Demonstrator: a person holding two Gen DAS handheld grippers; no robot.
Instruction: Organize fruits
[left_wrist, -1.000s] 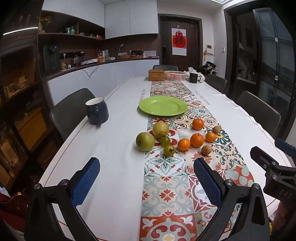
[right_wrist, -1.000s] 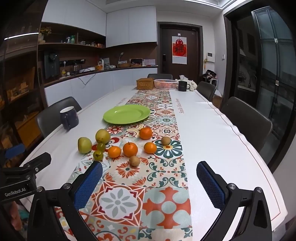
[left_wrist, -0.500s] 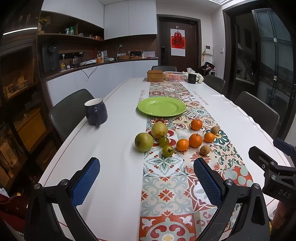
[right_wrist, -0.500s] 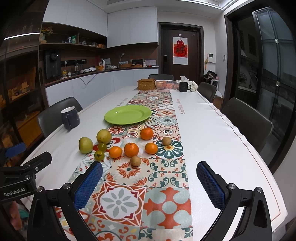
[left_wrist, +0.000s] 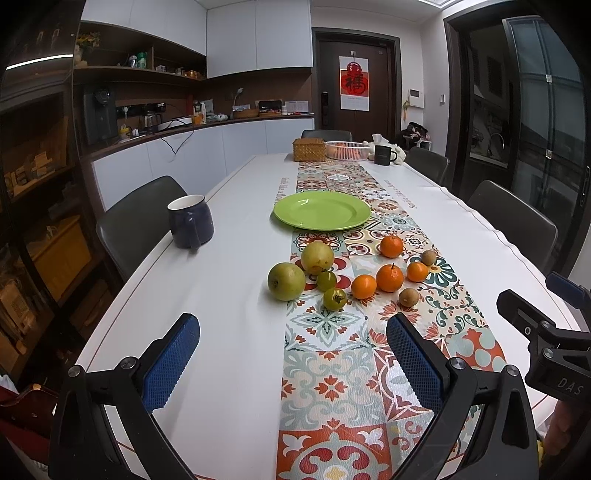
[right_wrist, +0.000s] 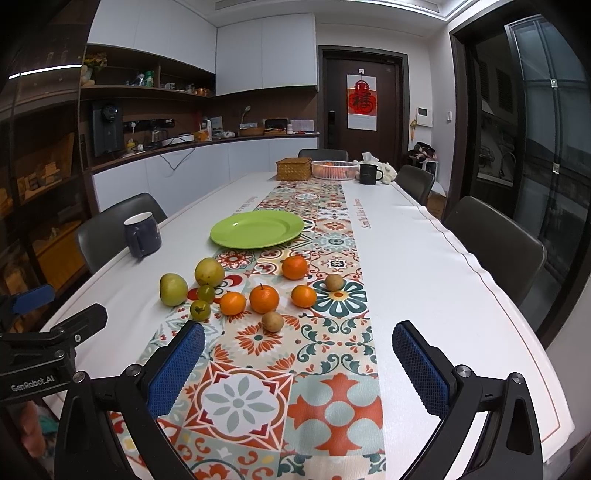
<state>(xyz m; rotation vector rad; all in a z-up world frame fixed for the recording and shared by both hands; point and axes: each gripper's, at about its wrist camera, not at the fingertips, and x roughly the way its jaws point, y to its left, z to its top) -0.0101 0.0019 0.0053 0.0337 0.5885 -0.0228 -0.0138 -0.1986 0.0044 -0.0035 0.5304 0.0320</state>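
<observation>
Fruits sit clustered on the patterned runner (left_wrist: 325, 354) just short of the green plate (left_wrist: 322, 215): two pears (left_wrist: 286, 281), two small green fruits (left_wrist: 334, 298), four oranges (left_wrist: 389, 277), two brown kiwis (left_wrist: 408, 296). Left gripper (left_wrist: 291, 354) hangs wide open, nothing held, its view catching the right tool at the table's right edge. Right gripper (right_wrist: 297, 362) is equally spread and empty, showing bare white cloth beside the runner.
</observation>
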